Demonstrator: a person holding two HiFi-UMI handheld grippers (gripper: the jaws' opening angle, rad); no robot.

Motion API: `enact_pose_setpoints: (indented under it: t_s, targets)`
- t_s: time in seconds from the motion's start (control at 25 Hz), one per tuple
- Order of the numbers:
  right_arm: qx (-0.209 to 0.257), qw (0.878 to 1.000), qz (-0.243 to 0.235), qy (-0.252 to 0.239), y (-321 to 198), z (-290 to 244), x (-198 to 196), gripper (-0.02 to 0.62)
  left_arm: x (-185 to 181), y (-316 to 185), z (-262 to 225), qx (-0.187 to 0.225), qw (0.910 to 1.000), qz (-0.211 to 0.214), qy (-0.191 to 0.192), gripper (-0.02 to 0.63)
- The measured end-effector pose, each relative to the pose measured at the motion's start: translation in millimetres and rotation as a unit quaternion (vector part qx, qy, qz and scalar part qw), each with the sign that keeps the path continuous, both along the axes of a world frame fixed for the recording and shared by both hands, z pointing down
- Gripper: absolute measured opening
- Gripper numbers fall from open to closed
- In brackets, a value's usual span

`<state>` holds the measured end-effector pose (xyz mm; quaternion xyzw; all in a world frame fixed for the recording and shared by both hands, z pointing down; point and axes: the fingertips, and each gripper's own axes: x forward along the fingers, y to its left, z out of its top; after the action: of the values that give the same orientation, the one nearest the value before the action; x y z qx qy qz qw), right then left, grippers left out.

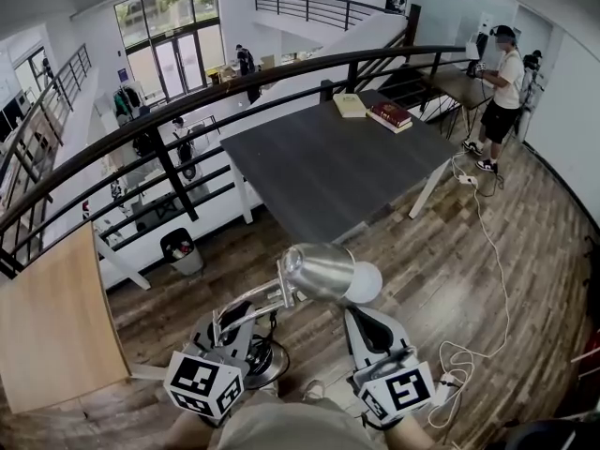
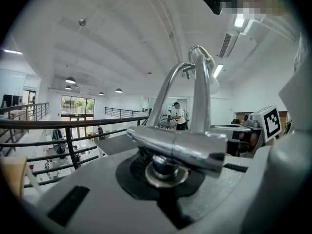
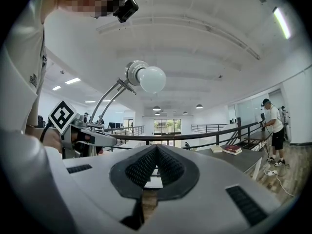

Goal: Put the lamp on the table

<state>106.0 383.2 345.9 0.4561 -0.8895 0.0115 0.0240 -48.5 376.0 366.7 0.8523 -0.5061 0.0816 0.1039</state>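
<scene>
A chrome desk lamp (image 1: 319, 270) with a white bulb (image 1: 364, 282) hangs in the air near the bottom of the head view. Its round base (image 1: 265, 361) sits low beside my left gripper (image 1: 230, 324). In the left gripper view my left gripper (image 2: 165, 168) is shut on the lamp's chrome joint bar (image 2: 180, 143), and the arm (image 2: 200, 96) rises above it. My right gripper (image 1: 375, 334) is to the lamp's right, apart from it; its jaws (image 3: 156, 150) are shut and empty. The dark grey table (image 1: 328, 172) stands ahead, beyond the wooden floor.
A yellowish book (image 1: 350, 105) and a red book (image 1: 390, 114) lie at the table's far end. A black railing (image 1: 187, 101) runs behind the table. A person (image 1: 503, 87) stands at the far right. A white cable (image 1: 489, 251) trails over the floor. A wooden panel (image 1: 56, 317) stands at the left.
</scene>
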Motion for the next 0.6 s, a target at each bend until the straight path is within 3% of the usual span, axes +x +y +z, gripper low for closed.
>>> enact_pose_setpoints:
  t_s: [0.6]
  targets:
    - [0.003, 1.0, -0.022, 0.001, 0, 9, 47, -0.002, 39, 3, 1, 0.006, 0.9997, -0.025, -0.003, -0.003]
